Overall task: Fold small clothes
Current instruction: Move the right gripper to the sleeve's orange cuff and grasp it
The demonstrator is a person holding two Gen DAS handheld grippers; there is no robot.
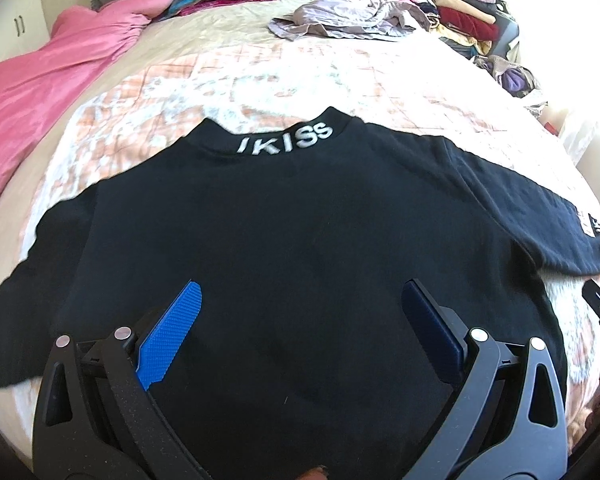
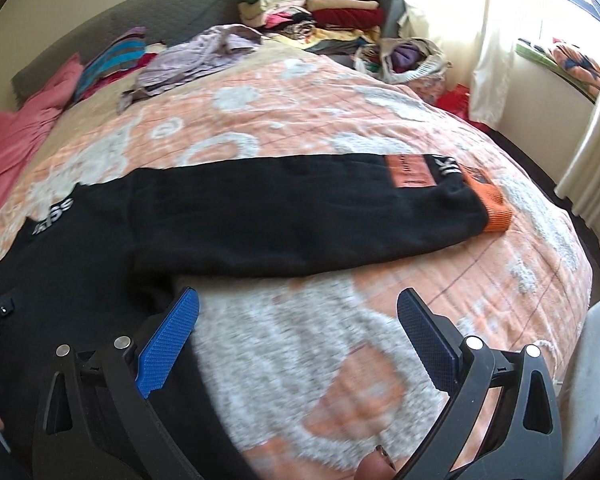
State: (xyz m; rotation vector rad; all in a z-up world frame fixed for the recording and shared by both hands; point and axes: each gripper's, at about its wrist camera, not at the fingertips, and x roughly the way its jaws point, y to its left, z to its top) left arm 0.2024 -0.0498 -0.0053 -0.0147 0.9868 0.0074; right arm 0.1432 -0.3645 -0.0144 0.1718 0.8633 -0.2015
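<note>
A black long-sleeved top [image 1: 292, 232] with white lettering on its collar [image 1: 288, 140] lies flat on the bed, both sleeves spread out sideways. My left gripper [image 1: 300, 296] hovers open over the middle of its body, nothing between the blue pads [image 1: 172, 332]. In the right wrist view the top's right sleeve [image 2: 300, 216] stretches across the quilt and ends in an orange cuff [image 2: 496, 208]. My right gripper [image 2: 296, 304] is open just below that sleeve, near the armpit, over bare quilt, with its left pad [image 2: 168, 340] at the edge of the top's body.
The bed has an orange and white quilt [image 2: 320, 360]. A pink blanket [image 1: 40, 92] lies at the left. A crumpled lilac garment [image 1: 340, 20] and stacks of folded clothes [image 1: 460, 4] sit at the far end. A curtain and window [image 2: 520, 20] are at right.
</note>
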